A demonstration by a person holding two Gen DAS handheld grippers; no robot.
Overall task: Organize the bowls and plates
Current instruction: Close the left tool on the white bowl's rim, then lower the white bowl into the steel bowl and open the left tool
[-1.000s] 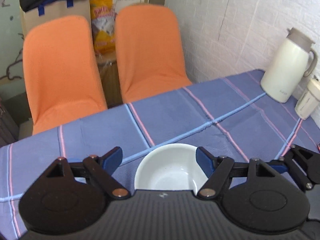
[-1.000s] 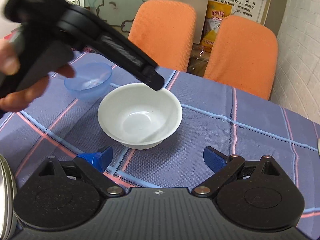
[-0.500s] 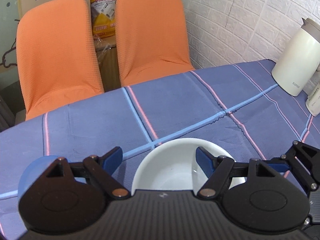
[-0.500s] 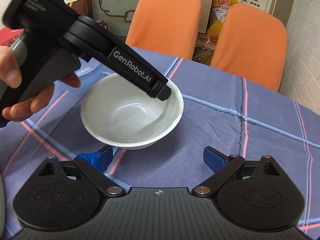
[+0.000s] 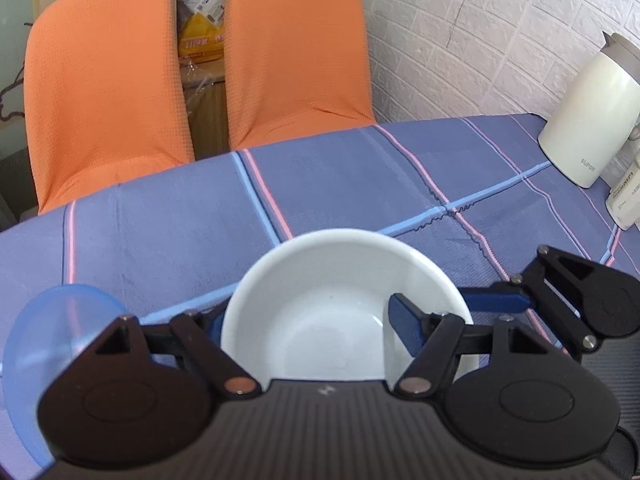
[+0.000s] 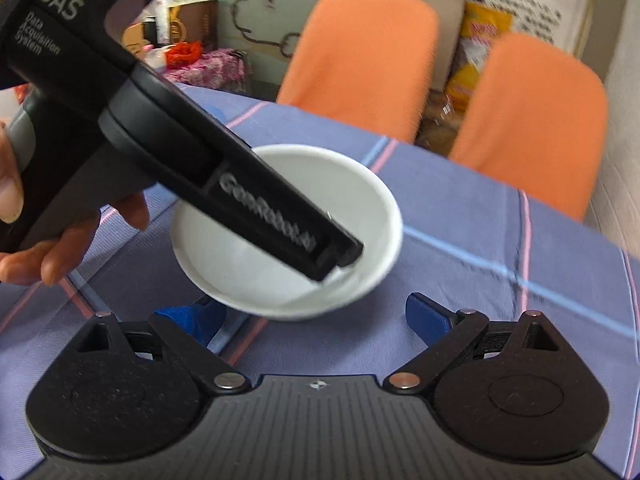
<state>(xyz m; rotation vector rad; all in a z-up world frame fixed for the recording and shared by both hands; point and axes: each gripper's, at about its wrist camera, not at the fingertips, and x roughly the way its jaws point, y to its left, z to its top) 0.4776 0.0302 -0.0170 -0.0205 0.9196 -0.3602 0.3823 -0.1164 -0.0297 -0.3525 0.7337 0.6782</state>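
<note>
Tablecloth (image 5: 340, 184) under one white bowl (image 5: 320, 300), one blue bowl (image 5: 48, 328).

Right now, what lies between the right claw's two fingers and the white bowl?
Only bare blue tablecloth, seen in the right wrist view. The right claw is open and the bowl hangs just ahead of it.

2 orange chairs (image 5: 192, 68) stand behind a blue plaid-clothed table (image 5: 344, 184), beside a white brick wall (image 5: 480, 32).
</note>
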